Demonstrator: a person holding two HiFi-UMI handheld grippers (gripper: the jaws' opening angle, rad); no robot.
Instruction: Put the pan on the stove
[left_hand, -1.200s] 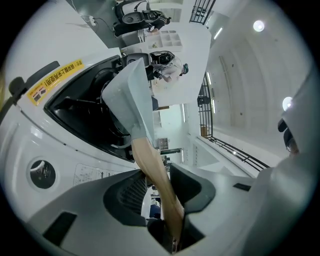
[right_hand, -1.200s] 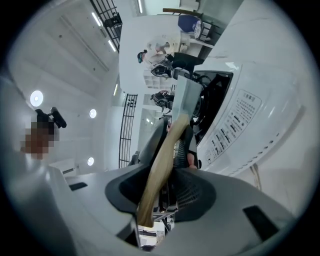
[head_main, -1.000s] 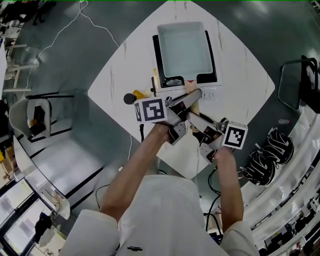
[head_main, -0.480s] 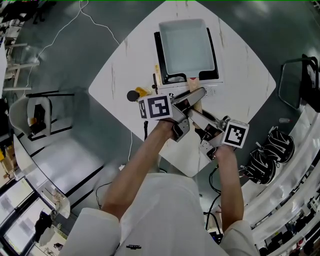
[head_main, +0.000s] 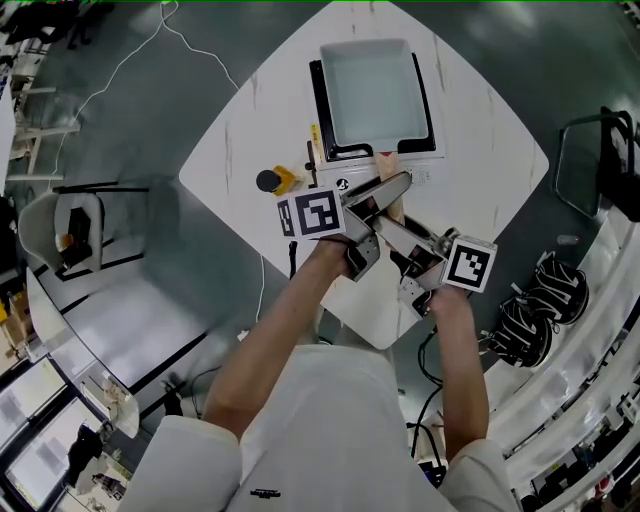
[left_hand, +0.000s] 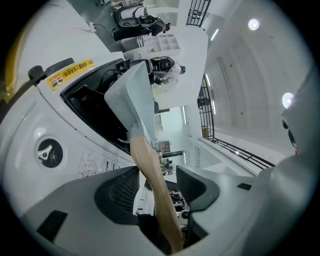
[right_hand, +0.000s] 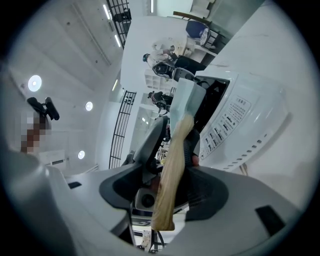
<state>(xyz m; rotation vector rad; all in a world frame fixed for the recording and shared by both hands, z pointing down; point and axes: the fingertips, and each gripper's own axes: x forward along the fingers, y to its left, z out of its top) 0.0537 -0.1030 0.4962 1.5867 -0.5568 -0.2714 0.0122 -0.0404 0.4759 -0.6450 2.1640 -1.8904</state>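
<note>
Head view shows the pale square pan (head_main: 372, 90) sitting on the black stove (head_main: 318, 110), which stands at the far part of the white table (head_main: 250, 130). The pan's wooden handle (head_main: 385, 158) reaches back over the stove's white control panel (head_main: 420, 178) toward the person.

Both tools meet at that handle. The left gripper (head_main: 393, 188) comes in from the left and the right gripper (head_main: 388, 224) from the right, close together and crossing near the table's middle. In the left gripper view the handle runs up between the pads, which are spreading, with a gap showing on each side of the wood. In the right gripper view the jaws are also widening around the handle, and their pads do not appear to clamp it.

A small yellow-and-black object (head_main: 272, 181) lies on the table just left of the stove, near the left gripper's marker cube (head_main: 315, 214) but apart from the handle. A thin cable (head_main: 200, 50) trails over the dark floor beyond the table's left edge.
</note>
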